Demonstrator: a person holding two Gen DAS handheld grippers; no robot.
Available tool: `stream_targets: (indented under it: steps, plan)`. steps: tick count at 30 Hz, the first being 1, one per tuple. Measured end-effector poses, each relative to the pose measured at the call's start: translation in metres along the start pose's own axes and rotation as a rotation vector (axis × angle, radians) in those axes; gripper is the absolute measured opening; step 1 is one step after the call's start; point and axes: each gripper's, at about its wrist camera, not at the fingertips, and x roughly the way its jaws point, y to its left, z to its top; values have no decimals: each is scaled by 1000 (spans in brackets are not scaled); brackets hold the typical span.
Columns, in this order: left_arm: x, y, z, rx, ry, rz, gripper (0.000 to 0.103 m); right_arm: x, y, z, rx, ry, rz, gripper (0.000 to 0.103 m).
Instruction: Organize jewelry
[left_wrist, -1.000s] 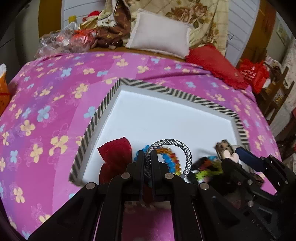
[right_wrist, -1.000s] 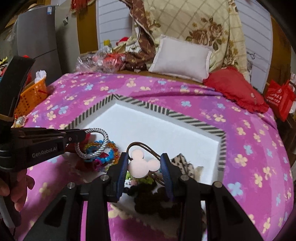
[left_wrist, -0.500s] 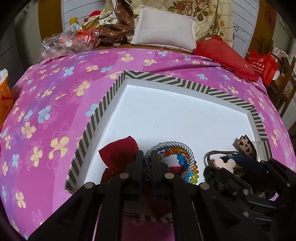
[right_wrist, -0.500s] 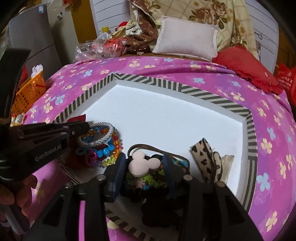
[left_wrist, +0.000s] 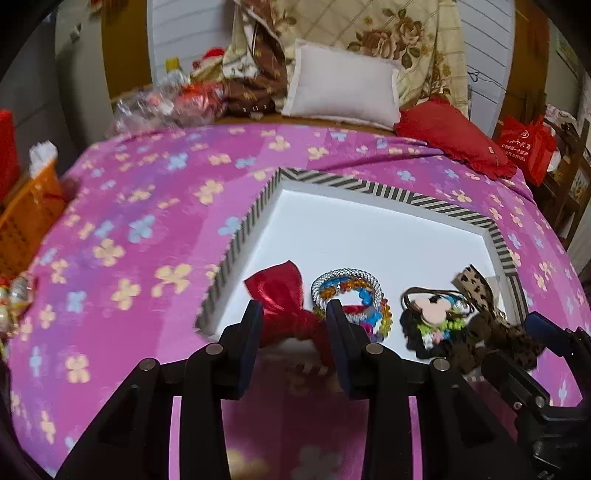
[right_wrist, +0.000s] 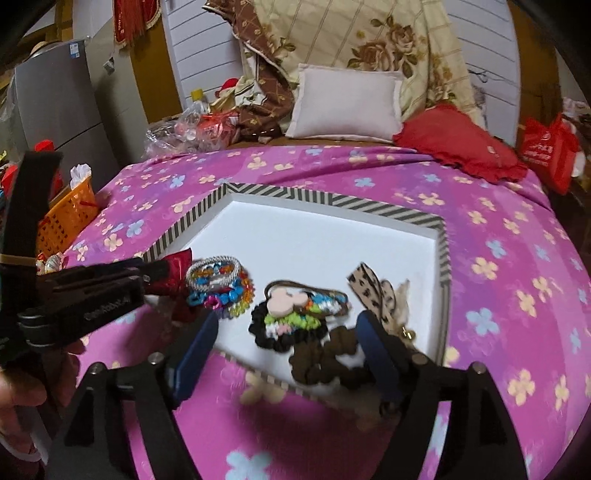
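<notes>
The left gripper (left_wrist: 293, 314) stands with its fingers (left_wrist: 251, 325) released and nothing pinched; its jaws have just been opening, and the silver mesh bracelet (left_wrist: 345, 277) lies free in the tray just beyond the right-hand fingertip, on a small heap of coloured bead bracelets (left_wrist: 373, 314). Between and beyond the two fingers shows the red satin bow (left_wrist: 282, 295), which none of the pads appears to press. The right gripper (right_wrist: 286, 336) is likewise let go, its jaws having just been opening, spread wide with the pink mouse-ear hair tie (right_wrist: 286, 299) lying loose ahead of them on a black scrunchie (right_wrist: 291, 334); a brown scrunchie (right_wrist: 328, 362) sits close against the right-hand finger, and a leopard-print bow (right_wrist: 369, 291) lies just beyond. All of it rests along the near edge of the white tray (left_wrist: 369, 229) with the striped rim, on the pink flowered bedspread (left_wrist: 140, 229). The step in hand looks like a double set-down, each piece just placed in its own cluster. Next, I judge, both grippers must back clear without dragging the bow or scrunchie, then find whatever piece remains unsorted; none shows outside the tray.
</notes>
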Motion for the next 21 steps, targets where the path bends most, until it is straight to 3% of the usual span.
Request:
stream_targets:
  steps: [12, 21]
  plan:
    - [-75, 7, -27, -13, -118, 33, 22, -50, 6, -19, 76, -49, -50, 89]
    - [-102, 5, -37, -9, -156, 41, 22, -76, 20, -19, 50, -88, -75, 94]
